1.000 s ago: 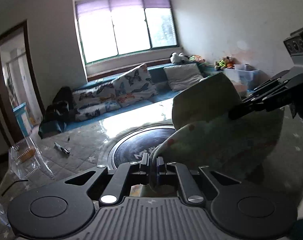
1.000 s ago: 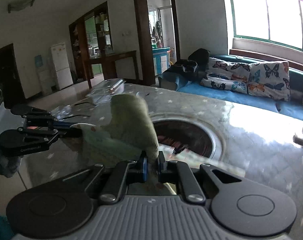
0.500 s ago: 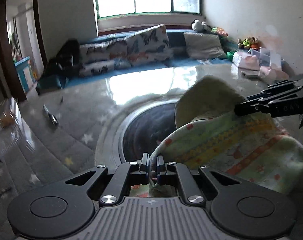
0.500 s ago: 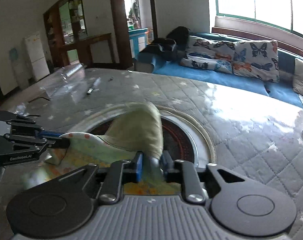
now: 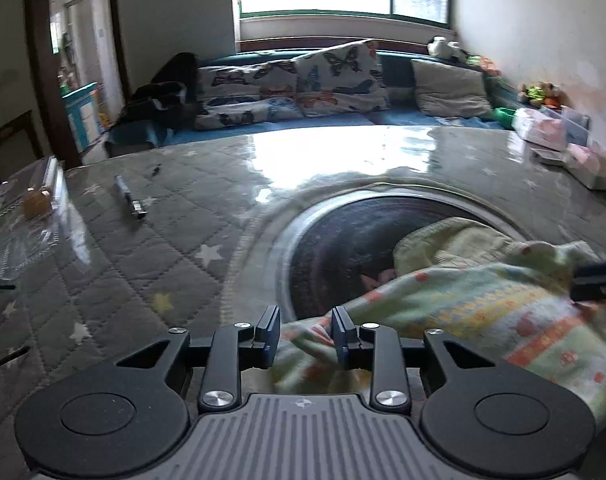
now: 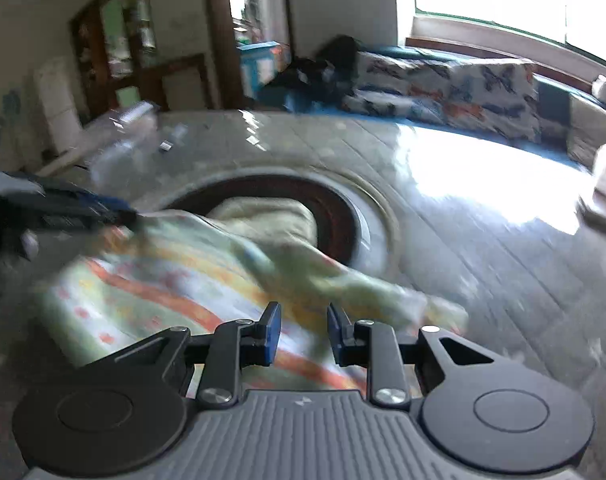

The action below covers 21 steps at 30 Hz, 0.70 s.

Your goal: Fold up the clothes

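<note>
1. Left wrist view: your left gripper [image 5: 305, 336] sits at lower centre with its jaws spread apart, nothing pinched between them; a corner of the garment [image 5: 483, 312] lies in the gap without being clamped.
2. That garment, pale green with orange and yellow patterned bands, fills the lower right of the frame, resting on the quilted, star-printed table cover [image 5: 151, 240] and overlapping the dark round inset [image 5: 343, 248] at the centre.
3. At the right edge you can see the dark tip of your right gripper [image 5: 597, 280] close over the cloth (too little shows there to tell its jaws).
4. Right wrist view, badly blurred: your right gripper [image 6: 299, 332] is at lower centre, jaws parted and gripping nothing, with the garment [image 6: 175, 280] spread beneath and ahead of it toward the left.
5. Your left gripper [image 6: 75, 210] appears at middle left of this frame, at the far edge of the cloth.
6. Toward the upper left of the left wrist view, a small pen-like object [image 5: 130, 202] and a clear plastic bag [image 5: 27, 220] lie on the cover, well apart from the garment.
</note>
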Motion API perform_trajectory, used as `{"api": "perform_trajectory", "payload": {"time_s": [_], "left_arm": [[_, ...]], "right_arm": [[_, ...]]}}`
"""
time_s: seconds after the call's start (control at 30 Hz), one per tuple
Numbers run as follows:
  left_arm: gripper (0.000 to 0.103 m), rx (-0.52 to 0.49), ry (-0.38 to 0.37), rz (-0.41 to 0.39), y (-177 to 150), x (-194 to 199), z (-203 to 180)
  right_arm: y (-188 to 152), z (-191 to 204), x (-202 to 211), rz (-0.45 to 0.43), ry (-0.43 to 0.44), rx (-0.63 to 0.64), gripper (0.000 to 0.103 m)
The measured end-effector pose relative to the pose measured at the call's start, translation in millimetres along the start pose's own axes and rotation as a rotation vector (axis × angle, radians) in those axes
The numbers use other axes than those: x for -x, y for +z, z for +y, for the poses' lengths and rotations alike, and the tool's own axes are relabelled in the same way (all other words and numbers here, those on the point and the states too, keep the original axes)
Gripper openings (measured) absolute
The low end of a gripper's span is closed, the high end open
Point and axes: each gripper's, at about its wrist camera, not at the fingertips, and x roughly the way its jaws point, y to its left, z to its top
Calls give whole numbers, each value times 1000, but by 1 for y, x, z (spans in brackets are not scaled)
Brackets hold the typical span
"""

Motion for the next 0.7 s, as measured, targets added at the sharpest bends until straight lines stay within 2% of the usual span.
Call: {"api": "perform_trajectory", "payload": {"time_s": [0.13,0.2,0.33,0.43,0.53,0.63,0.7], "left_arm": [[31,21,77,2,5,1,12],[30,41,77,-8,6,8,17],[32,63,-30,-35,9,25,7],[32,52,-127,-30,10,25,-16],[32,42,-198,-4,11,14,-36],[32,40,-203,18,12,-1,-48],[32,46,-180,33,14,-12,-49]], "right_arm": [[0,-17,2,-29,-35,-56,24],[4,-22,6,-44,-45,-76,24],[15,-14,3,-52,-11,-51,24],[22,-4,-8,-47,46,-59,24],[28,4,-25,-25,57,-53,24],[30,6,-43,0,20,-63,24],[31,5,-51,3,-4,-68,24]]}}
